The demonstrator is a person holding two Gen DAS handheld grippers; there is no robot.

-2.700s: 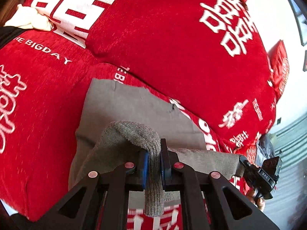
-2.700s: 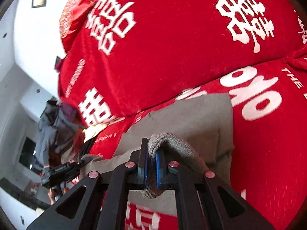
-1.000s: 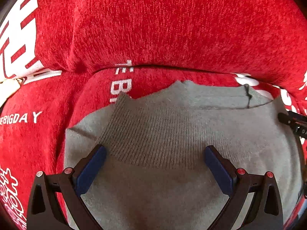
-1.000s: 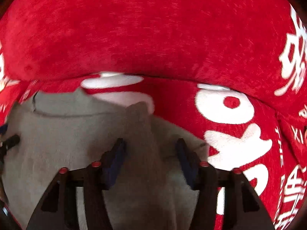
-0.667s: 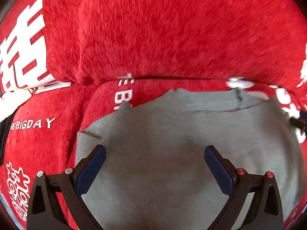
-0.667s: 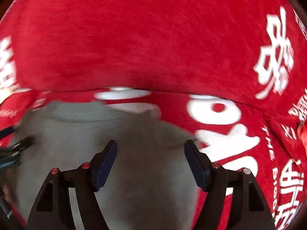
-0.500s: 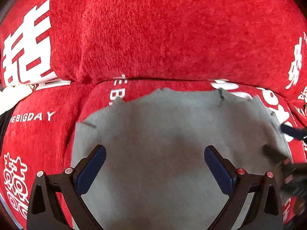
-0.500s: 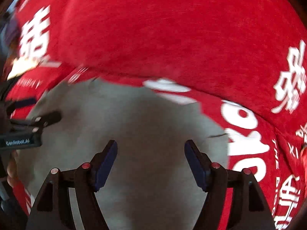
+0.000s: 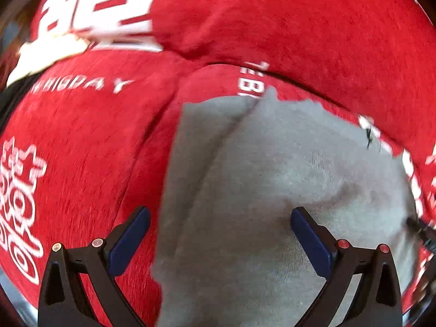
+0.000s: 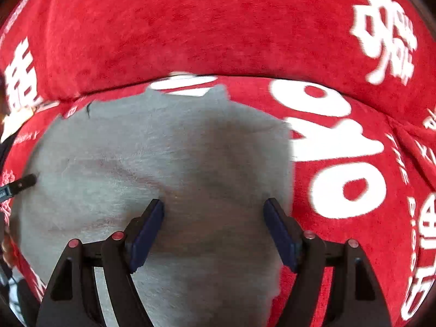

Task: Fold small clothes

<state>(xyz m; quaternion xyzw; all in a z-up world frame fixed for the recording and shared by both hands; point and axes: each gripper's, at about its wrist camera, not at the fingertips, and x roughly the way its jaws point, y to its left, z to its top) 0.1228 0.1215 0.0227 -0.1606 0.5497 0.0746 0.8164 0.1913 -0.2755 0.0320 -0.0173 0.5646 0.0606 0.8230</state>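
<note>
Grey garment flat beneath both gaping tongs

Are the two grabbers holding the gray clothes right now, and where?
No, nothing is held. The left gripper and the right gripper are both open above the gray garment, which lies flat on the red cover.

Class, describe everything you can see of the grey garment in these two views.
The grey garment is soft, fleecy-looking cloth lying flat and folded on the red printed sofa cover. A diagonal fold line crosses its left part; its far edge is uneven, with a small dark mark there. Both open grippers, left gripper and right gripper, hover over it, neither gripping.
</note>
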